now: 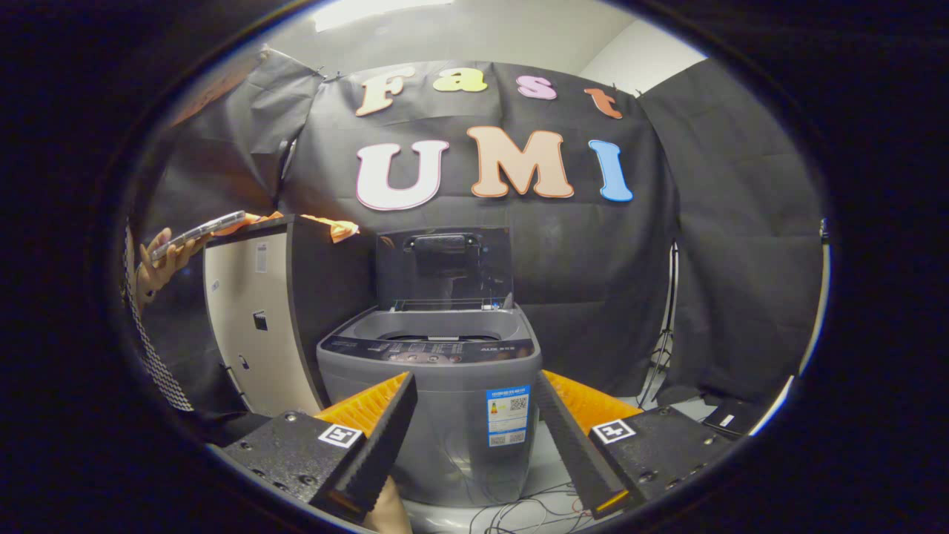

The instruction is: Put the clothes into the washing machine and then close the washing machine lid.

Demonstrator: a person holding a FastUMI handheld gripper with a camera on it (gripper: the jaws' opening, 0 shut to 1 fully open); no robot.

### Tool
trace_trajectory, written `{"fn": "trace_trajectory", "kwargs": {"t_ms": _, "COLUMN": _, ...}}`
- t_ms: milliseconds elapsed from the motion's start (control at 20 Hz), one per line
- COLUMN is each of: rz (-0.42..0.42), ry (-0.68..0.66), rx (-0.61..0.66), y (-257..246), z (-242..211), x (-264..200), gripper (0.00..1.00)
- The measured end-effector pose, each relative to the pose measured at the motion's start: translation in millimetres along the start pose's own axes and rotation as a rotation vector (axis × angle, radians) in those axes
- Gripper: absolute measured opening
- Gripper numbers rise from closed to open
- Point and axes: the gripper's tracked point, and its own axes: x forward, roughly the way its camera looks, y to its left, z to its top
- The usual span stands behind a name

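A grey top-loading washing machine (pixel 437 386) stands straight ahead of my gripper (pixel 474 404), beyond the fingertips. Its dark lid (pixel 445 267) stands upright at the back, so the tub opening (pixel 437 332) is uncovered. An orange cloth (pixel 337 228) lies on top of the tall cabinet to the left of the machine, hanging over its corner. My gripper is open, its fingers wide apart on either side of the machine's front, with nothing between them.
A tall cream cabinet (pixel 259 319) with a dark side stands left of the machine. A person's hand (pixel 159 267) at the far left holds a phone (pixel 196 232). Cables (pixel 534 512) lie on the floor below the machine. A stand and dark boxes (pixel 730 415) sit at the right.
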Motion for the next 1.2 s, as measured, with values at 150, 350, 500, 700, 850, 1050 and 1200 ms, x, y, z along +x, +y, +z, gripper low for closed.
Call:
{"fn": "trace_trajectory", "kwargs": {"t_ms": 150, "rz": 0.0, "ry": 0.0, "rx": 0.0, "y": 0.2, "z": 0.7, "x": -0.8, "gripper": 0.97}}
{"fn": "trace_trajectory", "kwargs": {"t_ms": 350, "rz": -0.005, "ry": 0.0, "rx": 0.002, "y": -0.7, "z": 0.7, "x": -0.3, "gripper": 0.97}}
{"fn": "trace_trajectory", "kwargs": {"t_ms": 500, "rz": -0.016, "ry": 0.0, "rx": 0.006, "y": -2.3, "z": 0.6, "x": -0.4, "gripper": 0.97}}
{"fn": "trace_trajectory", "kwargs": {"t_ms": 700, "rz": -0.074, "ry": -0.012, "rx": 0.042, "y": -0.3, "z": 9.2, "x": 5.4, "gripper": 0.97}}
{"fn": "trace_trajectory", "kwargs": {"t_ms": 850, "rz": -0.034, "ry": -0.069, "rx": 0.137, "y": 26.5, "z": 54.7, "x": 29.9, "gripper": 0.97}}
{"fn": "trace_trajectory", "kwargs": {"t_ms": 1050, "rz": 0.027, "ry": -0.123, "rx": 0.186, "y": 63.8, "z": 144.0, "x": 78.7, "gripper": 0.97}}
{"fn": "trace_trajectory", "kwargs": {"t_ms": 1200, "rz": 0.119, "ry": -0.146, "rx": 0.134, "y": 111.6, "z": 208.5, "x": 113.5, "gripper": 0.96}}
